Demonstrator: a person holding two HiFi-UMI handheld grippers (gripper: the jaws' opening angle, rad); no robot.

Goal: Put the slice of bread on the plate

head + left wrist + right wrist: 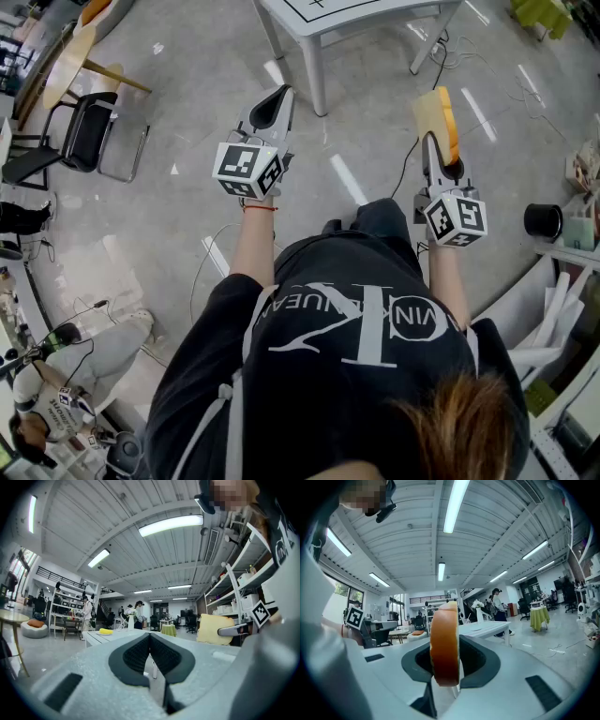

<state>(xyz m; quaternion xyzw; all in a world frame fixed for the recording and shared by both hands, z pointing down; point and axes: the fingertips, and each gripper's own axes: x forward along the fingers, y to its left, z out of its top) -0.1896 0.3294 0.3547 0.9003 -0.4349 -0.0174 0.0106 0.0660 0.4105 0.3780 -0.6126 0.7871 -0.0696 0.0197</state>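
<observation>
The slice of bread [445,644], pale with an orange-brown crust, stands on edge between the pads of my right gripper [445,660], which is shut on it. In the head view the same bread [436,120] sticks out ahead of my right gripper [441,155], held level over the floor. From the left gripper view the bread [213,629] shows at the right. My left gripper [149,654] is shut with nothing between its pads; in the head view my left gripper [271,108] hangs level to the left. A plate [106,631] with something yellow on it lies on the white table [119,636].
A white table [352,19] stands ahead, its legs near the grippers. A black chair [89,131] and a round wooden table [70,56] are at the left. Shelving [572,253] with a black cup [543,220] is at the right. Cables lie on the floor.
</observation>
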